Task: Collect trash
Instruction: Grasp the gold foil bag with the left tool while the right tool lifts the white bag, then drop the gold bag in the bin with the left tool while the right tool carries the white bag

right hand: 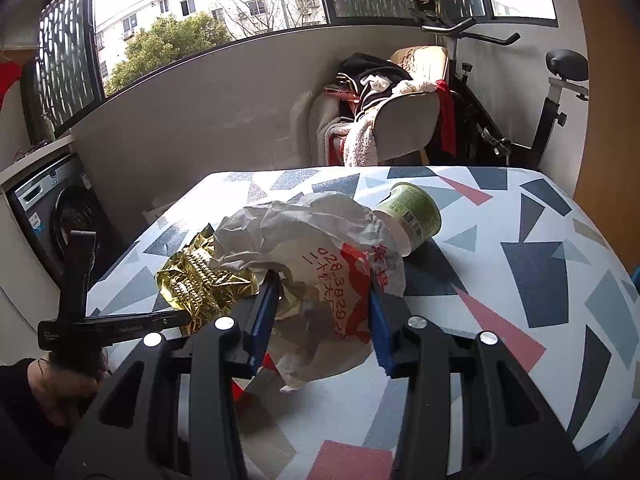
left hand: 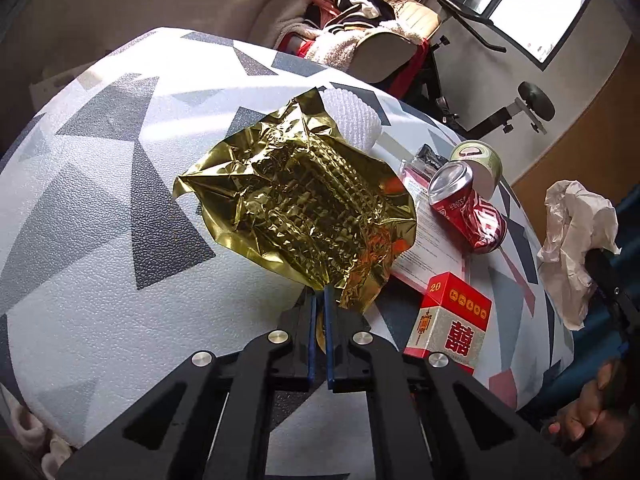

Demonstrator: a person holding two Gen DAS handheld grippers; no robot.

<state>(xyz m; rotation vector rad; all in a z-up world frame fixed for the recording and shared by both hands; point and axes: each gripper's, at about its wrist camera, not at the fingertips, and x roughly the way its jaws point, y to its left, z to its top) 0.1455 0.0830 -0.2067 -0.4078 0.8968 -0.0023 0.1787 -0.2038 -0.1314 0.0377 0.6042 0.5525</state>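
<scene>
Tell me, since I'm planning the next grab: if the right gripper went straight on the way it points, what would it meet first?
Beyond the crumpled paper bag the right gripper already holds, probably the green cup lying just behind, though depth is unclear.

A big window point(right hand: 208, 4) with dark frames lets in bright daylight, and outside stand a pale block of flats and a green tree. Under the window runs a plain grey wall point(right hand: 224, 116), with a dark grey washing machine point(right hand: 60, 216) on the left. A beige chair piled with clothes and a fluffy white towel point(right hand: 384, 120) stands beside a black exercise bike point(right hand: 532, 92), behind the desk with its grey, blue and pink triangle cover point(right hand: 520, 240).
</scene>
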